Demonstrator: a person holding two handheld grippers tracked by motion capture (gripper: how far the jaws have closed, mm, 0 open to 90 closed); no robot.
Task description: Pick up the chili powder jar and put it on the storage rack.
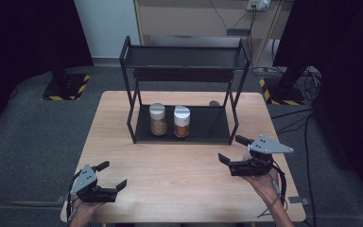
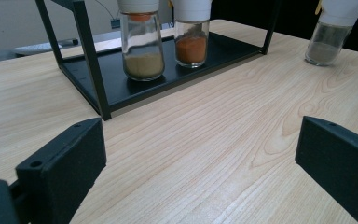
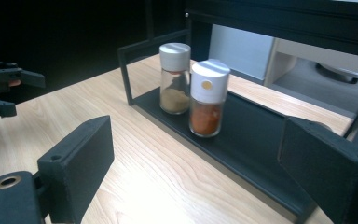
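Observation:
A black two-tier rack stands at the middle of the wooden table. Side by side on its lower shelf are a tan-powder jar and an orange-powder jar, both with white caps. A third jar, holding grey powder, stands on the table to the right of the rack. My left gripper rests near the front left edge, open and empty. My right gripper is at the right front of the rack, open, with nothing between its jaws. The right gripper view looks at the two jars on the shelf.
A small round grey object lies on the table behind the rack. The rack's upper shelf overhangs the lower one. Cables and stand bases with striped tape sit on the floor around the table.

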